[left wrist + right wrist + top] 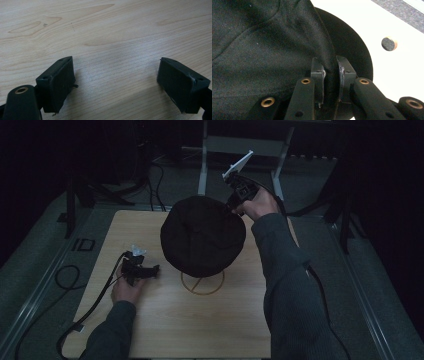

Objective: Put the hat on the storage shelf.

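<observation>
A black cloth cap (202, 235) hangs in the air over the middle of the wooden table (150, 325), held up by its far right edge. My right gripper (234, 208) is shut on that edge. In the right gripper view its jaws pinch a fold of the cap's fabric (331, 75), and the cap (262, 50) spreads out to the left. My left gripper (152, 270) rests low over the table at the left, pointing right toward the cap. Its jaws stand wide apart over bare wood, the left gripper (116, 82) holding nothing.
A circle drawn in brown (202, 284) marks the tabletop under the cap. Cables (65, 275) trail off the table's left side onto the grey floor. A metal frame (202, 165) stands behind the table. A round hole (389, 43) shows in the pale surface.
</observation>
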`<state>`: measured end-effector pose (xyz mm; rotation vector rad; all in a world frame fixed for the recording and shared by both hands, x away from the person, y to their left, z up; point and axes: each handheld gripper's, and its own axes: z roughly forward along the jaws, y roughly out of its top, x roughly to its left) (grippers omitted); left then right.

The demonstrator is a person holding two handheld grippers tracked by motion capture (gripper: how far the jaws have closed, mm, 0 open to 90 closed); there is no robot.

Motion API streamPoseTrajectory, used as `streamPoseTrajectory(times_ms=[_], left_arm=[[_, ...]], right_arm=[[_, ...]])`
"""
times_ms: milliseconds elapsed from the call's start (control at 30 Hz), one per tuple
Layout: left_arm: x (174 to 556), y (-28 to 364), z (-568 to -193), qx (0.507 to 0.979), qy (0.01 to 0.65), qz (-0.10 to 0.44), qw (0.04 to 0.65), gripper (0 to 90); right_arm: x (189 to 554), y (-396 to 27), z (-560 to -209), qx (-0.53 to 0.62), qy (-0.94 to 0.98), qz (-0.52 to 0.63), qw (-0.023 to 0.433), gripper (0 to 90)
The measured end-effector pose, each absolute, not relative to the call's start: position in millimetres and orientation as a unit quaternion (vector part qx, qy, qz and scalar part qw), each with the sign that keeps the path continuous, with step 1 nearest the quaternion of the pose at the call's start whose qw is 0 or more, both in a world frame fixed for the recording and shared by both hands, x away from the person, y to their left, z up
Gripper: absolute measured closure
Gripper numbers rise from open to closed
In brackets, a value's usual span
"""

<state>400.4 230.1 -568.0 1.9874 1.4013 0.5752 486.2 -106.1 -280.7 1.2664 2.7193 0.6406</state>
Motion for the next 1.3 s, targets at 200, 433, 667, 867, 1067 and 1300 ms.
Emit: streamPoseTrajectory(times_ms=[200,433,667,867,1067,1300], left_arm=[[400,230,-568,0.755,0.532,0.218,0.316,14.1],[400,230,-568,0.754,0.533,0.218,0.317,14.0],[400,230,-568,0.754,0.532,0.218,0.316,14.0],[400,230,-568,0.755,0.532,0.218,0.316,14.0],[400,230,-568,0.755,0.532,0.218,0.316,14.0],[400,230,-568,0.755,0.532,0.218,0.316,14.0]], right_arm=[[488,-104,-287,0.416,0.884,0.212,0.035,78.3],[492,-101,-298,0.420,0.883,0.208,0.032,77.9],[493,-98,-305,0.421,0.883,0.206,0.033,77.4],[495,-98,-309,0.428,0.880,0.200,0.044,76.7],[497,-95,-318,0.430,0.880,0.195,0.046,76.6],[497,-93,-320,0.428,0.882,0.191,0.053,75.7]])
